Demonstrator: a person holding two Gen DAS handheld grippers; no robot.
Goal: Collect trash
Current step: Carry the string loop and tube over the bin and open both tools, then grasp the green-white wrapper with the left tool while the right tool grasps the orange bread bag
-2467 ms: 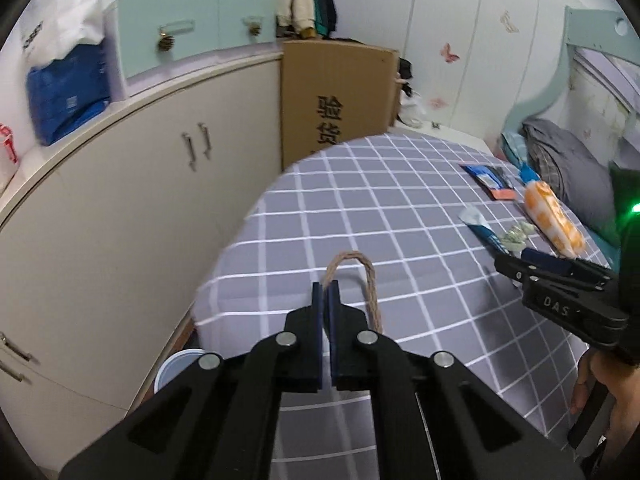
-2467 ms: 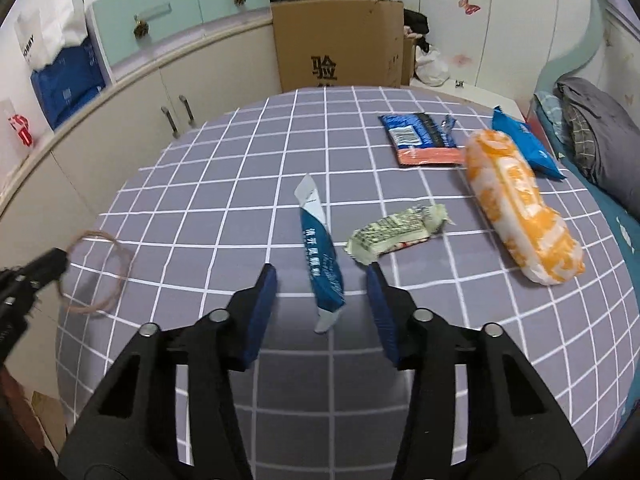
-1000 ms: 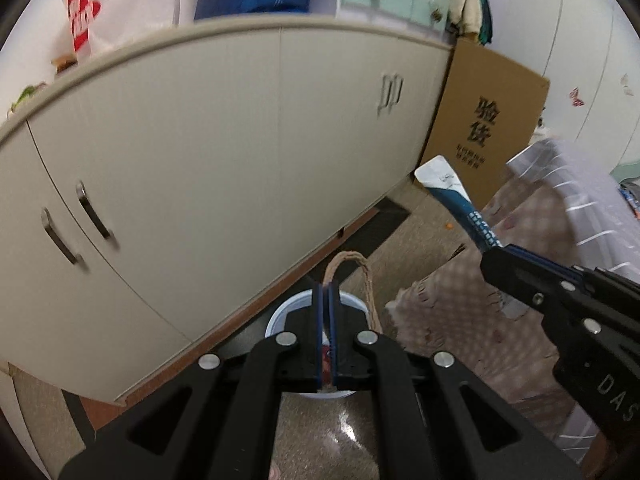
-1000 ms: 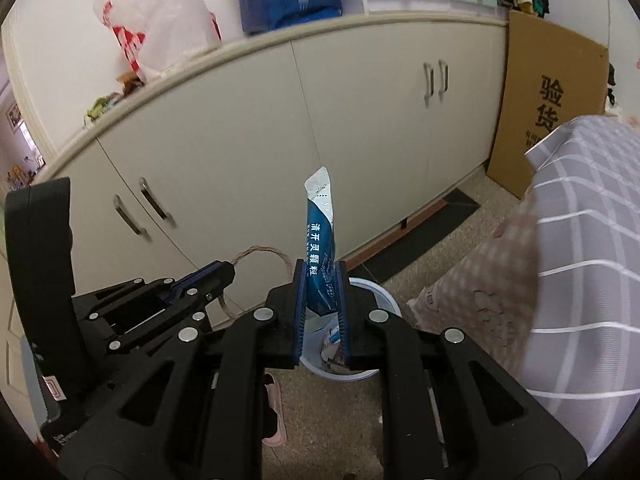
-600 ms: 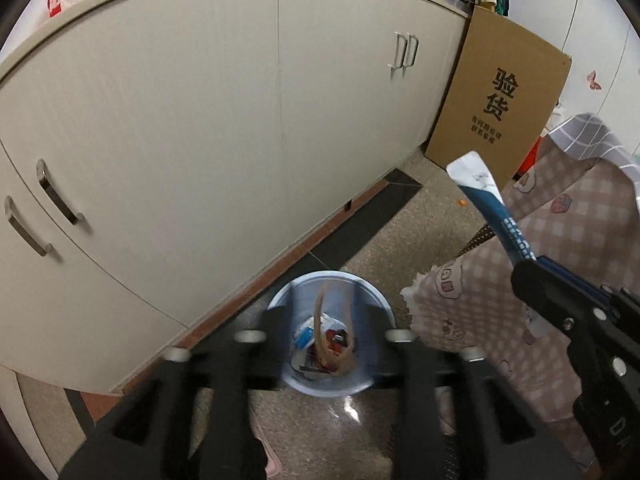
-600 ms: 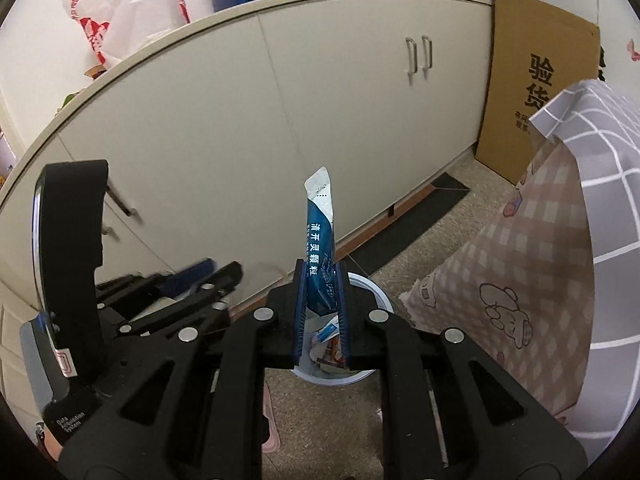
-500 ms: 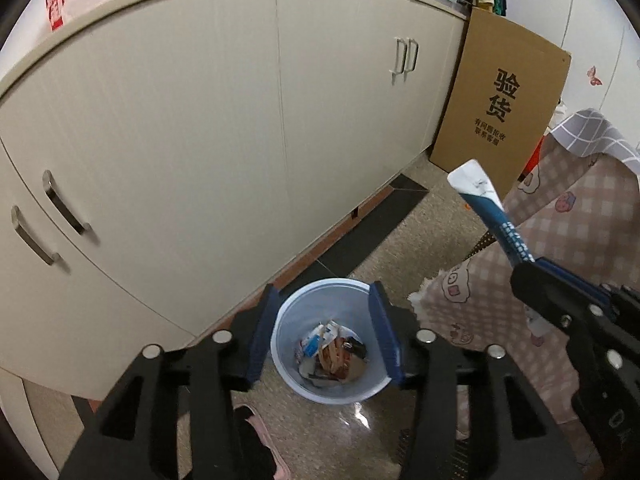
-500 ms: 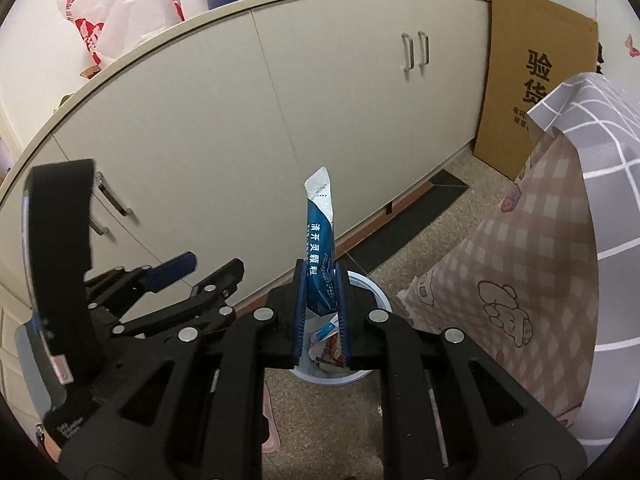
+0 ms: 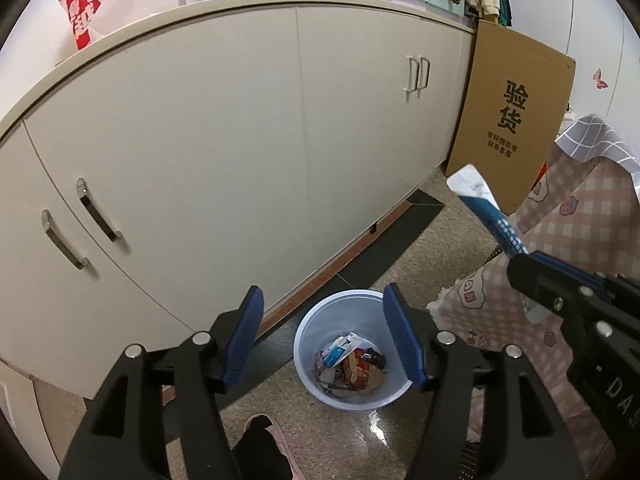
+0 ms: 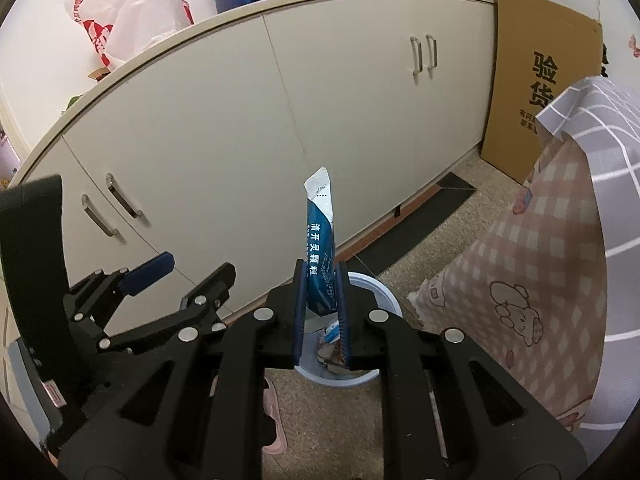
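Note:
A pale blue waste bin (image 9: 308, 344) stands on the floor below me with wrappers lying inside. My left gripper (image 9: 322, 334) hangs over the bin; its jaws are opening and nothing is between them. My right gripper (image 10: 320, 304) is shut on a blue and white sachet (image 10: 319, 240) that stands upright above the bin (image 10: 384, 292). From the left wrist the same sachet (image 9: 486, 214) juts up from the right gripper (image 9: 520, 260) at the right. The left gripper (image 10: 188, 268) shows at the left of the right wrist view.
A long cream cabinet (image 9: 240, 140) with metal handles runs behind the bin. A cardboard box (image 9: 512, 112) leans at its right end. The table's checked cloth (image 10: 560, 280) hangs down at the right. A pink slipper (image 9: 266, 440) lies on the speckled floor near the bin.
My left gripper opened and the brown loop of string dropped into the bin. Both grippers sank a little toward the bin. The right gripper kept its hold on the sachet.

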